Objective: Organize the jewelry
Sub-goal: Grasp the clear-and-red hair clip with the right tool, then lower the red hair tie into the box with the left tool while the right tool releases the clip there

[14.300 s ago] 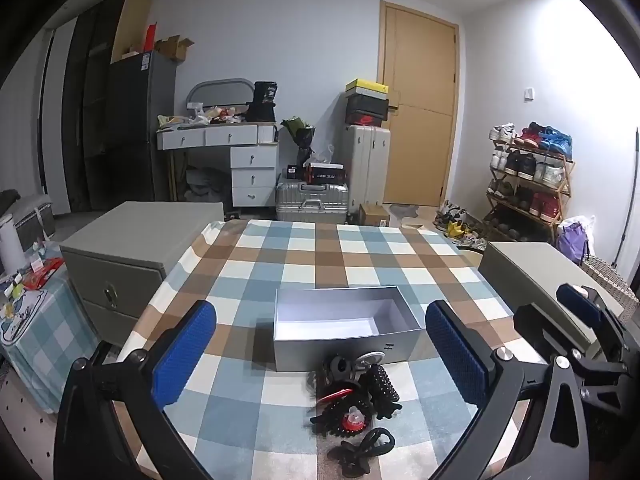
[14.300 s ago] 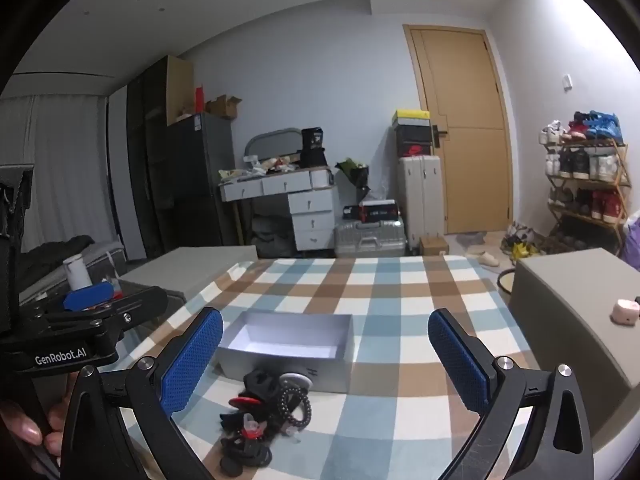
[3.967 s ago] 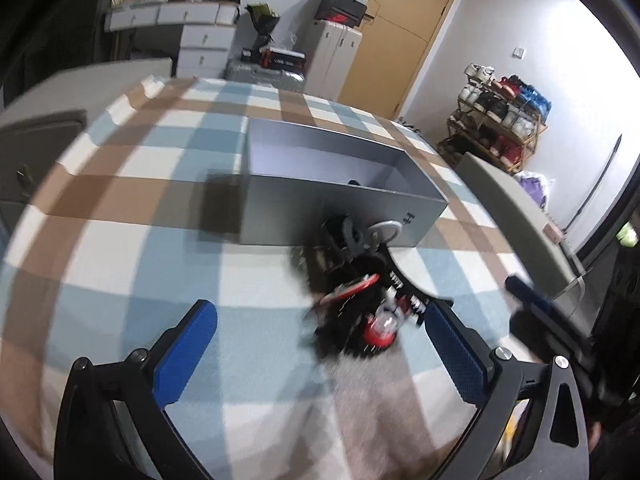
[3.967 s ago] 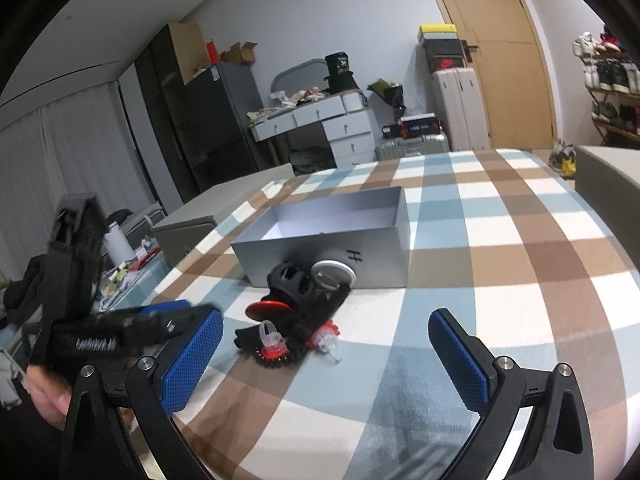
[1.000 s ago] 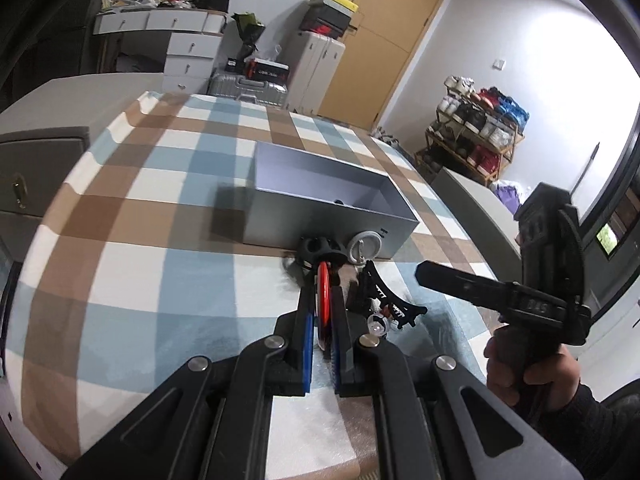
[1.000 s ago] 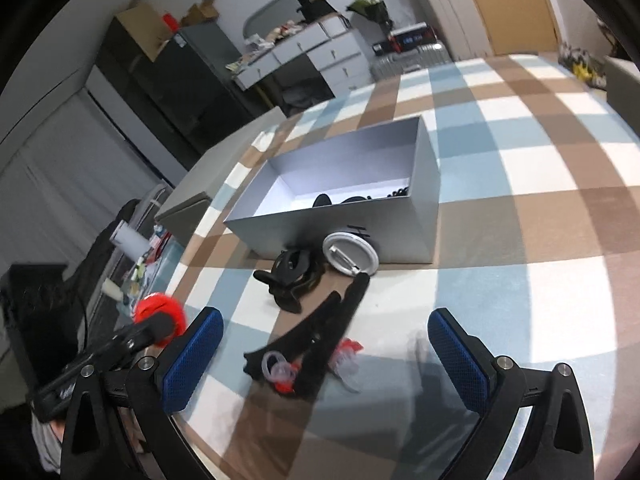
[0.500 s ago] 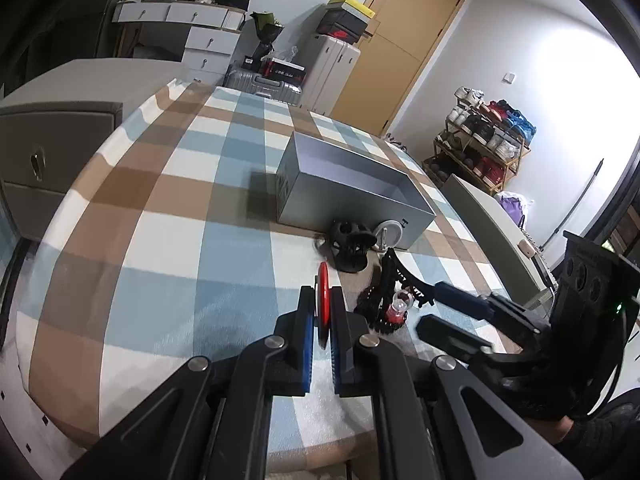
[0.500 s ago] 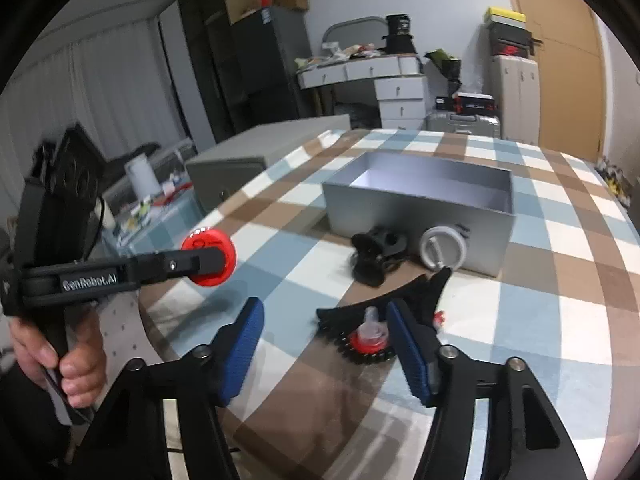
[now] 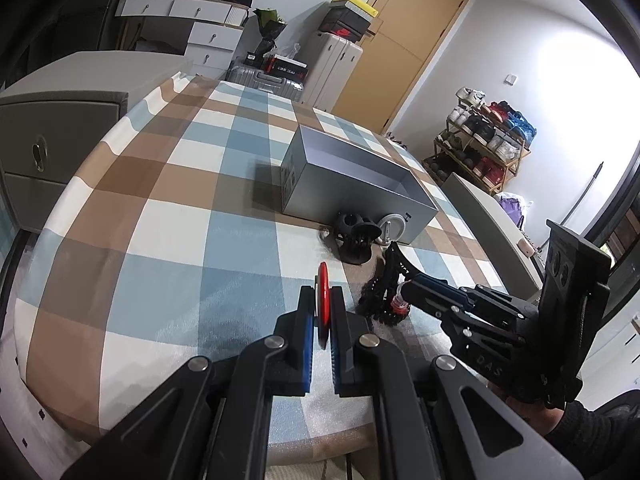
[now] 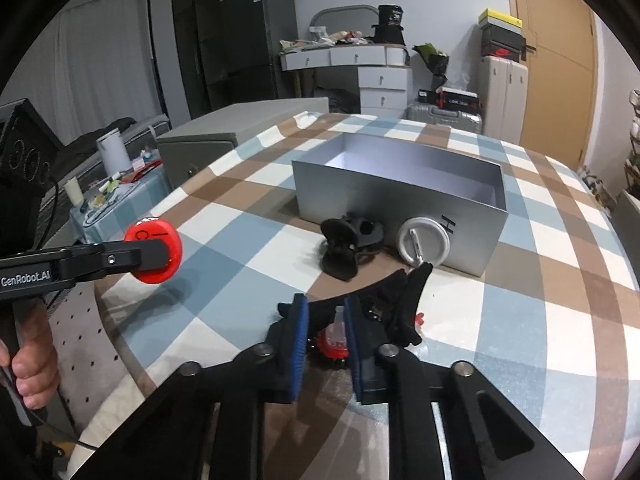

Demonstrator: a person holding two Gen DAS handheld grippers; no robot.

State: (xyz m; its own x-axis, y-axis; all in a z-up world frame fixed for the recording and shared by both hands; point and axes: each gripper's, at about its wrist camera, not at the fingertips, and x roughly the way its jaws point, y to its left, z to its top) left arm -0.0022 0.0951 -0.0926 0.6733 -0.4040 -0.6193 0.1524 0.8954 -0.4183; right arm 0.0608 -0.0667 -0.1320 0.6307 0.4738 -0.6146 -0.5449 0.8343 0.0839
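While the "GenRobot.AI" left gripper [image 10: 160, 256] pinches a red disc [image 10: 153, 250], the right gripper [image 10: 326, 334] clasps a clear clip [image 10: 335, 334].

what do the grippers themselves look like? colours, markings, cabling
Both are black plastic with silver screws and blue ribbed pads. Left gripper is marked "GenRobot.AI" in white; a thin black cable hangs near its body. Right gripper has embossed "DAS" lettering. A dark sleeve covers the right wrist.

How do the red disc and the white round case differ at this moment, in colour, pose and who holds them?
The red disc is bright red with black marks; the white round case is pale with a metal clip. The disc is clamped in the left gripper above the checked cloth; the case is unheld, propped against the grey box. Both are flat and round.
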